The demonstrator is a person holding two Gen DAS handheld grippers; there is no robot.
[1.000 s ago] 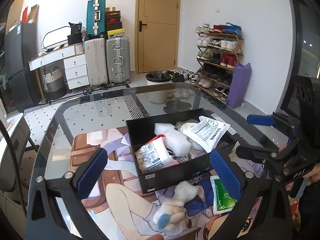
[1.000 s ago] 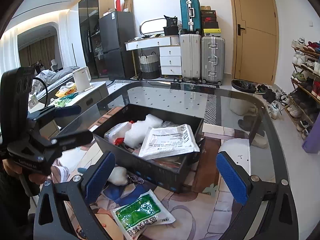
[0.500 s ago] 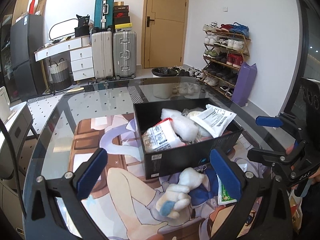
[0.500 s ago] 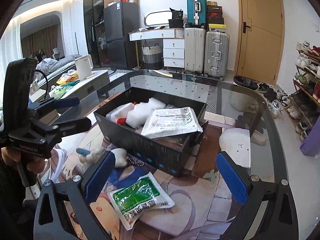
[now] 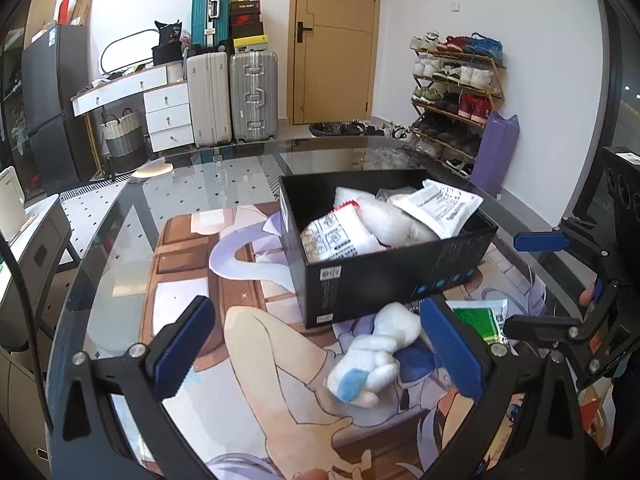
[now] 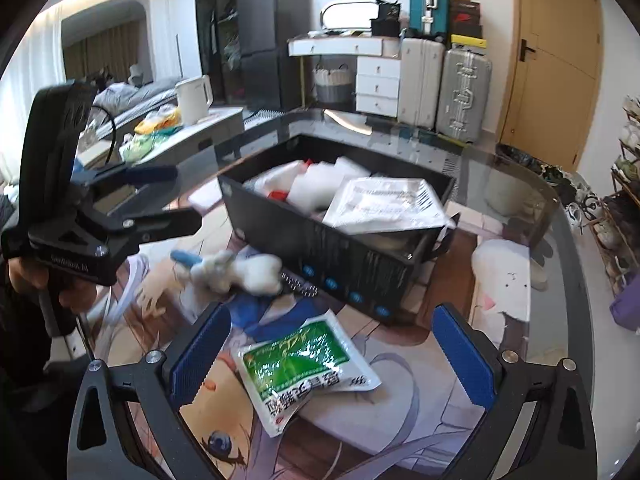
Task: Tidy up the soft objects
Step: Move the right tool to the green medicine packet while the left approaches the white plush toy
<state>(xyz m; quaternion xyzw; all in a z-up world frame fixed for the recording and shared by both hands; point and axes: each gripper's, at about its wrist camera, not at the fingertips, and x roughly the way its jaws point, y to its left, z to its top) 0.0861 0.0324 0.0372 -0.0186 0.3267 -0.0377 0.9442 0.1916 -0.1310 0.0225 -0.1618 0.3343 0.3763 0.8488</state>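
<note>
Soft objects: several packs already in the black box [image 5: 384, 276], 2 left on bench — plush toy [image 5: 372, 360], green pack [image 6: 304, 368]; both jaws open, empty.

Both wrist views look forward and down over the glass table, near it. Each frames the open black cardboard box [image 5: 384, 256] [image 6: 340, 248] mid-frame, from opposite ends.

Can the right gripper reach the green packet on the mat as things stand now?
Probably yes. The right gripper is open, its jaws set wide, and the green packet lies flat on the mat between them, in front of the black box. Nothing covers it; the plush toy lies apart.
</note>
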